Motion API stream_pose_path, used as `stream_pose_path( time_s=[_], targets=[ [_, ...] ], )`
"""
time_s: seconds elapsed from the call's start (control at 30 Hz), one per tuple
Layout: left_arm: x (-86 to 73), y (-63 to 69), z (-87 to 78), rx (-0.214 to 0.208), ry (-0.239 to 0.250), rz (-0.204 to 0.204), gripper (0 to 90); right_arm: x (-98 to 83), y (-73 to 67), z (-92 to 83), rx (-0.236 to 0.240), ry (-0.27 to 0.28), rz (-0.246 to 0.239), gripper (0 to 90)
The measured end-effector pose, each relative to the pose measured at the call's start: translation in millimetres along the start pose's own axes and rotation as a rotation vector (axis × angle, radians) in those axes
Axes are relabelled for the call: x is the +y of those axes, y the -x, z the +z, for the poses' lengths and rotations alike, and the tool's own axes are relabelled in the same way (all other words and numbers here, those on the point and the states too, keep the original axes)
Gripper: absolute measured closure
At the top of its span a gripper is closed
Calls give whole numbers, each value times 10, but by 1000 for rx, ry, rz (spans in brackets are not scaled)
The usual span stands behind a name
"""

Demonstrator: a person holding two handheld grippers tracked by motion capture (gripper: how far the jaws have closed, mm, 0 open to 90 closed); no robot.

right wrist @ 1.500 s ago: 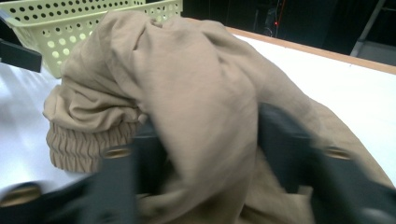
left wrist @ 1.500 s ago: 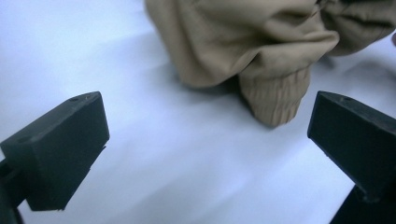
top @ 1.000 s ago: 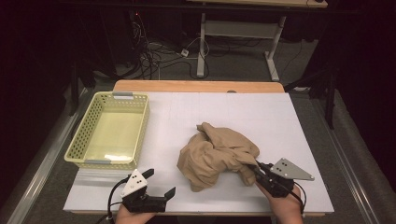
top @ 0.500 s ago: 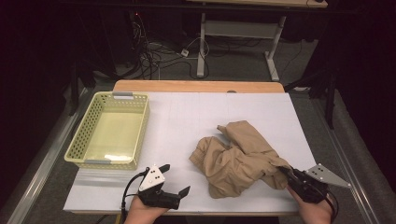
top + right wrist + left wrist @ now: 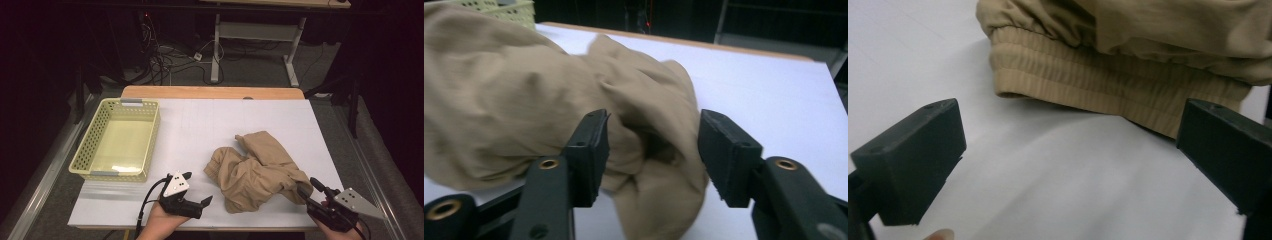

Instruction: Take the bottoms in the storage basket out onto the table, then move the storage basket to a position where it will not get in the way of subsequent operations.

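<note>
A crumpled tan garment (image 5: 255, 170) lies on the white table (image 5: 210, 120), right of centre near the front edge. My right gripper (image 5: 307, 186) sits at the garment's near right corner. Its jaws have just been opening and now stand apart around a fold of the cloth (image 5: 644, 165) without pinching it. My left gripper (image 5: 197, 188) rests low on the table just left of the garment, open wide. In the left gripper view the garment's ribbed hem (image 5: 1098, 85) lies a little beyond the left gripper (image 5: 1070, 120), with bare table between the jaws.
A pale yellow mesh basket (image 5: 82, 150) stands at the table's left side; it looks empty, and its rim (image 5: 499, 7) peeks over the cloth in the right gripper view. Beyond the far wooden edge are cables and desk legs on the floor.
The garment has been dragged right and toward the front edge by the right gripper, whose jaws now stand apart. The left gripper has slid right toward the garment.
</note>
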State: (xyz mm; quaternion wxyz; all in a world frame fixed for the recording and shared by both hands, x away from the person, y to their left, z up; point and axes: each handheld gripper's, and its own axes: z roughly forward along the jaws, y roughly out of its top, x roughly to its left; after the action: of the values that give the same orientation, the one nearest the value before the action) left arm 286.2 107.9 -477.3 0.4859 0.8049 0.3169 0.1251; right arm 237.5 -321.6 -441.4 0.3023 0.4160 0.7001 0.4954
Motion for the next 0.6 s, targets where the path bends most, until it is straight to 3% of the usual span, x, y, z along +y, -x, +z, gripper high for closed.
stream_pose_path(
  time_s=[0.17, 0.3, 0.47, 0.6],
  targets=[
    [20, -143, 55, 30, 5, -22, 0, 69, -261, -142, 36, 33, -59, 421],
    [39, -150, 93, 54, 12, 6, 0, 117, -532, -149, 97, 44, -113, 410],
    [89, -190, 30, 101, 22, 12, 0, 64, -902, 52, 189, -19, -178, 393],
    [49, -205, 13, 100, -20, 20, 0, -24, -1129, 264, 223, -103, -242, 341]
  ],
)
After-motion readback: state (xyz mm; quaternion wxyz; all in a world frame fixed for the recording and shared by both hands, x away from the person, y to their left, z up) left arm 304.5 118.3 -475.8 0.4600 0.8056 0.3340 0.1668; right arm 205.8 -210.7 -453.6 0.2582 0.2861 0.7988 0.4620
